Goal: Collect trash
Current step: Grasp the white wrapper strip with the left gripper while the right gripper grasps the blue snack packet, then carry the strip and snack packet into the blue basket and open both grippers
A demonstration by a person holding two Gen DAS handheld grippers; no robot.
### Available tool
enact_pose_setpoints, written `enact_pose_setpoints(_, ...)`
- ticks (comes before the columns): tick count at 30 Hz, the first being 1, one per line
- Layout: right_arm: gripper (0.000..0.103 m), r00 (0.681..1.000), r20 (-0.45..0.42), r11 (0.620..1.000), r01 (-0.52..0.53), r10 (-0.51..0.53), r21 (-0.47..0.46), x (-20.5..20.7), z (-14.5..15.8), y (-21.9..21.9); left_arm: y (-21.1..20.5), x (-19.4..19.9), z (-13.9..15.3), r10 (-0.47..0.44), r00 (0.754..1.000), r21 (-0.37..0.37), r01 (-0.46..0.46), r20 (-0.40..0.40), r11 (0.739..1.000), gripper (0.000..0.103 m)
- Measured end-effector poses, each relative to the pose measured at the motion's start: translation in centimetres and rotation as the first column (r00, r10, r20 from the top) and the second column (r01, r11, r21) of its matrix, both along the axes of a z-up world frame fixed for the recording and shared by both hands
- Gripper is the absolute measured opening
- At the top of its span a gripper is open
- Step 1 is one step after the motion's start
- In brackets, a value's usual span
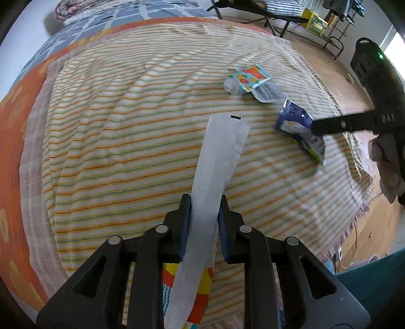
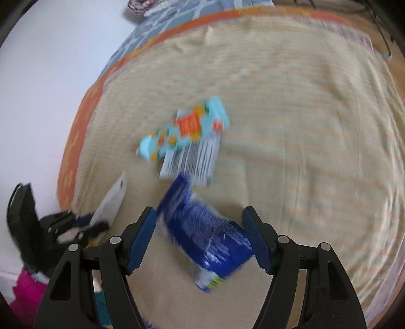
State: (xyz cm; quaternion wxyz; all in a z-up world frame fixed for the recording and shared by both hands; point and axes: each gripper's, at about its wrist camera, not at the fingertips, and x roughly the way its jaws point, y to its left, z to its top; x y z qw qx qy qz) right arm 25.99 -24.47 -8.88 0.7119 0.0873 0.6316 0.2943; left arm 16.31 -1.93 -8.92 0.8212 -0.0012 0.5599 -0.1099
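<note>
My left gripper [image 1: 203, 200] is shut on a long white paper strip [image 1: 220, 151] that reaches out over the striped blanket; a colourful wrapper [image 1: 200, 303] shows beneath its fingers. A crumpled blue wrapper [image 1: 296, 121] [image 2: 202, 232] lies on the blanket between the jaws of my right gripper [image 2: 198, 215], which stands open, with a gap showing at the left pad. In the left wrist view the right gripper [image 1: 316, 127] comes in from the right onto that wrapper. Just beyond it lies a light-blue fruit-print pouch [image 1: 249, 78] [image 2: 187, 131]. The right wrist view is blurred.
The striped blanket [image 1: 126, 126] covers a bed with an orange cover [image 1: 15, 141] to the left and back. Wooden floor [image 1: 354, 86] runs along the right, with a black rack and yellow crates [image 1: 314, 20] at the back. My left gripper [image 2: 83, 222] shows at the lower left of the right wrist view.
</note>
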Motion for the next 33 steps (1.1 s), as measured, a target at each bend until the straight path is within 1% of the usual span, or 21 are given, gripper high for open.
enact_pose_setpoints(1, 0.07, 1.0, -0.007, 1.0, -0.007, 0.007, 0.007, -0.5, 0.0, 0.0, -0.3, -0.2, 0.0, -0.003, 1.0, 0.017, 0.003, 0.005, 1.0, 0.03)
enact_pose_setpoints(2, 0.07, 1.0, -0.005, 1.0, -0.017, 0.017, 0.004, -1.0, 0.0, 0.0, -0.5, -0.2, 0.1, 0.0, 1.0, 0.037, 0.0, 0.011, 0.999, 0.037)
enact_pose_setpoints(3, 0.07, 0.999, 0.015, 0.999, -0.028, 0.029, -0.016, -1.5, 0.2, 0.3, -0.6, -0.3, 0.2, 0.004, 1.0, 0.049, -0.005, 0.02, 0.999, 0.051)
enact_pose_setpoints(4, 0.07, 0.998, 0.047, 0.998, -0.042, 0.045, -0.047, -1.9, 0.4, 0.7, -0.8, -0.3, 0.4, 0.006, 0.999, 0.056, -0.008, 0.037, 0.998, 0.055)
enact_pose_setpoints(5, 0.07, 0.994, 0.087, 0.994, -0.056, 0.064, -0.092, -2.3, 0.5, 1.3, -0.9, -0.2, 0.5, 0.003, 0.999, 0.06, -0.006, 0.046, 0.998, 0.055)
enact_pose_setpoints(8, 0.07, 0.982, 0.163, 0.978, -0.063, 0.096, -0.199, -3.0, 0.3, 2.9, -1.2, 0.1, 0.5, -0.013, 0.999, 0.09, 0.009, 0.05, 0.996, 0.055)
enact_pose_setpoints(9, 0.07, 0.979, 0.18, 0.974, -0.059, 0.1, -0.218, -3.0, 0.2, 3.3, -1.1, 0.1, 0.3, -0.011, 0.999, 0.098, 0.006, 0.05, 0.995, 0.054)
enact_pose_setpoints(12, 0.07, 0.966, 0.234, 0.961, -0.042, 0.109, -0.273, -3.4, 0.2, 4.3, -0.8, 0.3, -0.3, 0.006, 1.0, 0.097, -0.009, 0.024, 0.995, 0.027)
enact_pose_setpoints(14, 0.07, 0.959, 0.259, 0.951, -0.033, 0.116, -0.307, -4.0, 0.1, 4.9, -0.6, 0.1, -0.4, 0.018, 1.0, 0.083, -0.02, 0.026, 0.996, 0.025)
enact_pose_setpoints(15, 0.068, 0.955, 0.269, 0.947, -0.032, 0.123, -0.319, -4.3, 0.0, 4.9, -0.5, -0.1, -0.3, 0.022, 0.999, 0.083, -0.024, 0.026, 0.996, 0.021)
enact_pose_setpoints(16, 0.059, 0.952, 0.279, 0.942, -0.03, 0.129, -0.333, -4.7, 0.0, 5.1, -0.4, -0.3, -0.2, 0.028, 0.999, 0.079, -0.03, 0.028, 0.996, 0.018)
enact_pose_setpoints(18, 0.057, 0.945, 0.296, 0.936, -0.026, 0.137, -0.352, -5.7, -0.1, 5.4, -0.2, -0.8, 0.1, 0.036, 0.999, 0.072, -0.038, 0.03, 0.997, 0.017)
enact_pose_setpoints(23, 0.055, 0.942, 0.311, 0.939, -0.011, 0.125, -0.343, -7.3, 1.1, 4.6, -0.2, -2.6, 1.5, 0.043, 0.998, 0.06, -0.046, 0.049, 0.997, 0.017)
enact_pose_setpoints(28, 0.055, 0.922, 0.368, 0.945, 0.006, 0.122, -0.328, -10.0, 3.6, 4.2, -0.2, -5.0, 3.0, 0.056, 0.996, 0.042, -0.059, 0.072, 0.997, 0.017)
enact_pose_setpoints(33, 0.055, 0.91, 0.398, 0.957, 0.005, 0.116, -0.289, -13.1, 5.6, 4.1, -0.8, -7.9, 4.5, 0.054, 0.993, 0.035, -0.058, 0.101, 0.998, 0.017)
